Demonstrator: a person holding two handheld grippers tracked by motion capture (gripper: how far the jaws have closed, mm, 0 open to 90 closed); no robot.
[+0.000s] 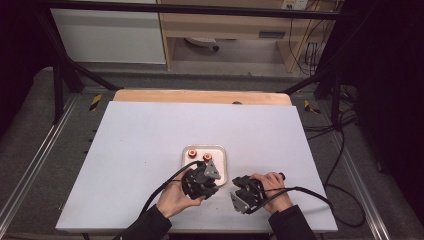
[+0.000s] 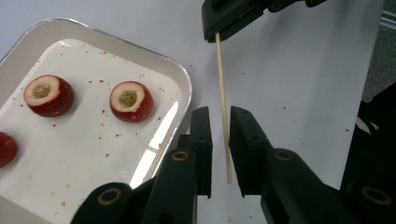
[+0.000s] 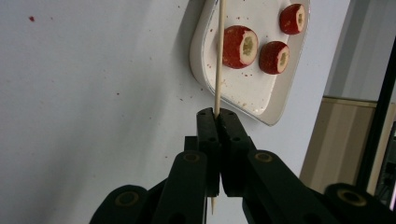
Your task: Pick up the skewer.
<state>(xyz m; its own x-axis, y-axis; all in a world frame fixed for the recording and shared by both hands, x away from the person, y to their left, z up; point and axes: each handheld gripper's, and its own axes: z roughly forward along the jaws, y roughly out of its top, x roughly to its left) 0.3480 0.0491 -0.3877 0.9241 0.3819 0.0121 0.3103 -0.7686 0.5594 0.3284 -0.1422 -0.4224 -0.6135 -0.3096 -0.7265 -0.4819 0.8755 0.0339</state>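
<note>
Wooden skewer (image 3: 218, 56), thin and straight, pinched in the right tool (image 3: 216, 116).

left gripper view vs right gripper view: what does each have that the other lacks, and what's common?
Left gripper view alone: the left tool with its jaws apart, the free end of the skewer lying between them, and the right tool farther off, clamping the skewer's other end.

Right gripper view alone: the right tool's own jaws shut on the skewer, whose pointed tip pokes out below them, and a wooden cabinet at the right edge.

Both: the skewer, the white tray on the white table, and three cored red fruit pieces.
</note>
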